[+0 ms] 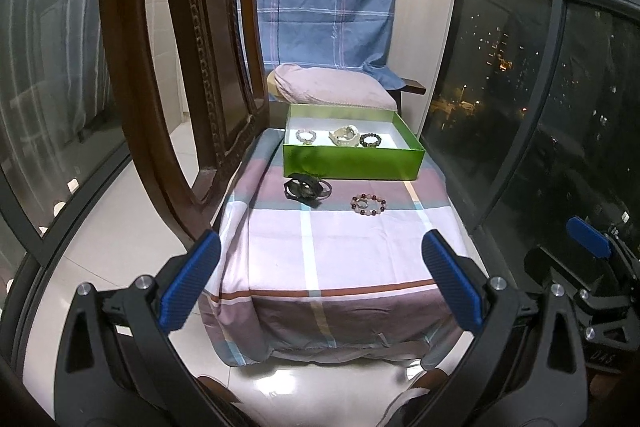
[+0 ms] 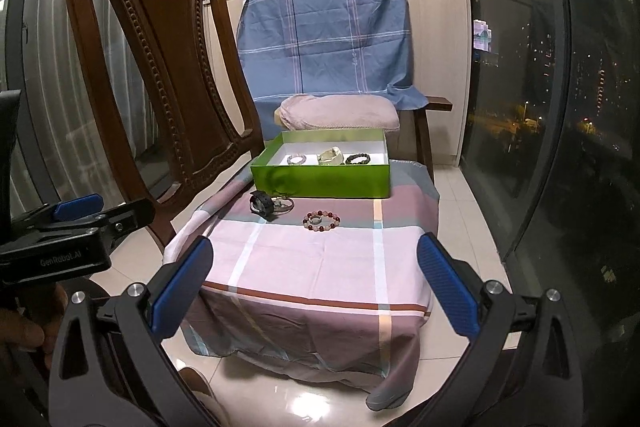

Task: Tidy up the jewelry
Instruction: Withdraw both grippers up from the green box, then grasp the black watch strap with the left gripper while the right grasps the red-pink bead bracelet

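Observation:
A green box (image 1: 352,163) (image 2: 320,179) with a white floor sits at the far end of a checked cloth-covered stand. Inside lie a pale bead bracelet (image 1: 306,136) (image 2: 296,159), a cream watch (image 1: 344,136) (image 2: 330,155) and a dark bead bracelet (image 1: 369,139) (image 2: 358,159). In front of the box rest a black watch (image 1: 304,189) (image 2: 264,205) and a pink and dark red bead bracelet (image 1: 368,204) (image 2: 321,220). My left gripper (image 1: 320,283) and right gripper (image 2: 316,287) both hang open and empty before the stand's near edge.
A carved wooden chair back (image 1: 192,67) (image 2: 160,79) stands close on the left. Behind the box are a pink cushion (image 1: 328,87) and a blue checked cloth (image 2: 328,35) over a seat. Dark windows (image 1: 540,107) run along the right. The floor is glossy tile.

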`<state>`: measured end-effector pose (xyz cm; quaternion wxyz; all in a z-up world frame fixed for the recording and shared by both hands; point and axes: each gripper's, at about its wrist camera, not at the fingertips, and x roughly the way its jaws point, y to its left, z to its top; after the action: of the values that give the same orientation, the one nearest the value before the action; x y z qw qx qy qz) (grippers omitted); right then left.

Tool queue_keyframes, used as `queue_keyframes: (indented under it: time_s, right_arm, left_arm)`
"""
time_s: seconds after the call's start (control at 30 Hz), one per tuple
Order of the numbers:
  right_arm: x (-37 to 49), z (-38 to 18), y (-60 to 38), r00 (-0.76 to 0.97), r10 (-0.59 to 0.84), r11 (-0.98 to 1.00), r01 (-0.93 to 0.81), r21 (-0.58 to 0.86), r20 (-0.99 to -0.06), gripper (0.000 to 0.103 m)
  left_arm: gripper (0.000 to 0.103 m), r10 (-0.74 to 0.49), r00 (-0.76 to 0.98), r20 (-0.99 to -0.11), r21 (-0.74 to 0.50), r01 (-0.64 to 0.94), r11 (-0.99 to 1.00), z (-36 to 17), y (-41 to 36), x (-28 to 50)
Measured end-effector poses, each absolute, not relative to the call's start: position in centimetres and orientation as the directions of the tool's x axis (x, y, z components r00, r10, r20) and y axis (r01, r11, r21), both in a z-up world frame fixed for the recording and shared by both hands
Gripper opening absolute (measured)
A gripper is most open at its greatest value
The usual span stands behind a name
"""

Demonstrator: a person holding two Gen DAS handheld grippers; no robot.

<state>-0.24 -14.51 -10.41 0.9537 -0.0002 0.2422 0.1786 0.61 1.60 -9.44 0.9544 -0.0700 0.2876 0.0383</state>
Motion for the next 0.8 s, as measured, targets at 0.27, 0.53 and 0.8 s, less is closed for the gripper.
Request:
queue_keyframes:
  time_s: [0.27,0.53,0.8]
  right_arm:
    - [0.4,-11.2,-14.6,0.807,0.341,0.936,-0.338,0.097,-0.483,0.100]
    - [1.7,-12.8,-14.6,0.781,0.351,0.932,-0.344,0.112,-0.516,0.099]
    - [3.9,-14.9,-15.0,0.744,0.358,0.928,-0.350,0.127,-0.564,0.099]
  left_arm:
    - [0.099,0.045,0.818,-0.573,-0.111,-0.131,0.985,-10.0,1.7,3.4]
    - [0.095,0.139,0.751,-0.645,-0.066,-0.235,0.970,-13.5,1.6,14.6]
    - [0.076,0.146,0.600,-0.786,-0.108,-0.366,0.924,-20.2,3.8,25.5]
